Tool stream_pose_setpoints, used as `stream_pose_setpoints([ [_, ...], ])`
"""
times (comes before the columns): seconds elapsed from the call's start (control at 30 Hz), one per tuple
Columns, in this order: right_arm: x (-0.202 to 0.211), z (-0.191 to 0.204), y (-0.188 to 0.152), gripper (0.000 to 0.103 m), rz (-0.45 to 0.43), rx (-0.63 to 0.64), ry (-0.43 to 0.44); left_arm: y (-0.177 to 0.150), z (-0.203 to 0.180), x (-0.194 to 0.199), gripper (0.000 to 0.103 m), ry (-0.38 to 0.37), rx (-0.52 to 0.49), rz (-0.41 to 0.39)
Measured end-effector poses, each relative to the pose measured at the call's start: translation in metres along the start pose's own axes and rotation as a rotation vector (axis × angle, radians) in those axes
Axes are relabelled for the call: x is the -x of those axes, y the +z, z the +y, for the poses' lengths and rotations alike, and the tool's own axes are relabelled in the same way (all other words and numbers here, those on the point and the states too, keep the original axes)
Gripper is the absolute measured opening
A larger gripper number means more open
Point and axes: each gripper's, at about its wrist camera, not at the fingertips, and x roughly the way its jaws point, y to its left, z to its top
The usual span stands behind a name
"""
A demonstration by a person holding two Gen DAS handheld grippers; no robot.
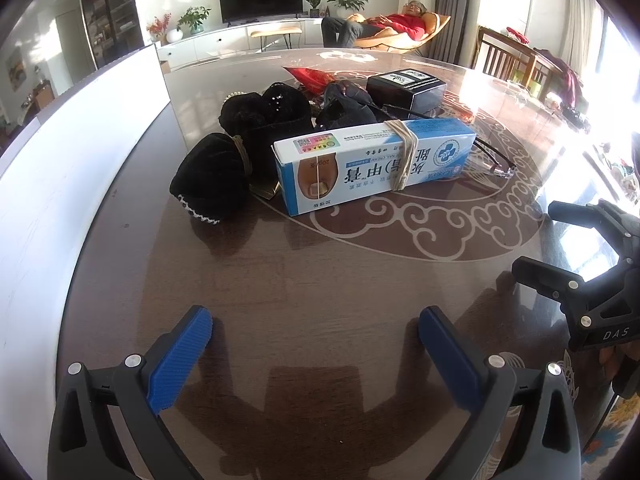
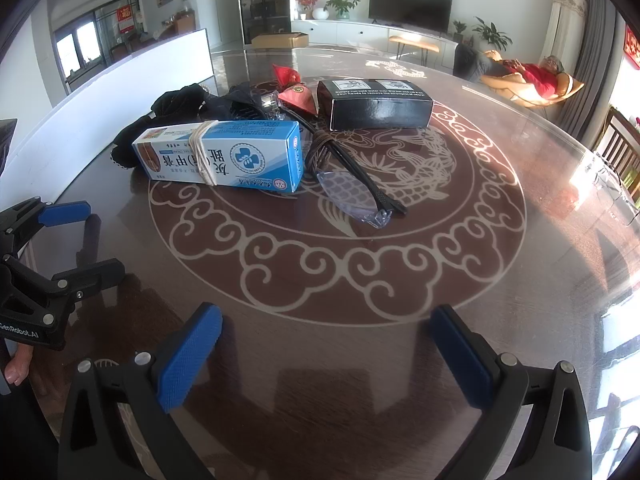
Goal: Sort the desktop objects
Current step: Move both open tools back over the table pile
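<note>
Notably, "NAIL CREAM" (upside down) marks the blue box [image 1: 372, 164].

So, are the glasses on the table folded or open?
Folded: in the right wrist view the glasses lie with both black temples crossed over the lens.

Left wrist view: looks forward from low above the table [image 1: 320, 280], along the left gripper [image 1: 316, 328]; faces the object cluster and the television wall beyond.
Right wrist view: same low height, set to the right of the left one, along the right gripper [image 2: 326, 330]; faces the same cluster.
Proximity: both near; the blue-and-white box [image 1: 372, 164] [image 2: 224, 156] fills mid-frame.
Shared field: box, glasses [image 2: 352, 184], black box [image 1: 406, 90] [image 2: 380, 104], circular table pattern.
Cross-visibility: each gripper appears at the other view's edge.
</note>
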Motion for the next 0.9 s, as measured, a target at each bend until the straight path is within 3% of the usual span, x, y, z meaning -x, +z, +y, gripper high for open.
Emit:
stream_pose_setpoints([
  [0.9, 0.0000, 0.0003, 0.0002, 0.103, 0.000, 0.000, 0.000, -0.0029, 0.0003, 0.0004, 0.103, 0.007, 0.006, -0.007],
])
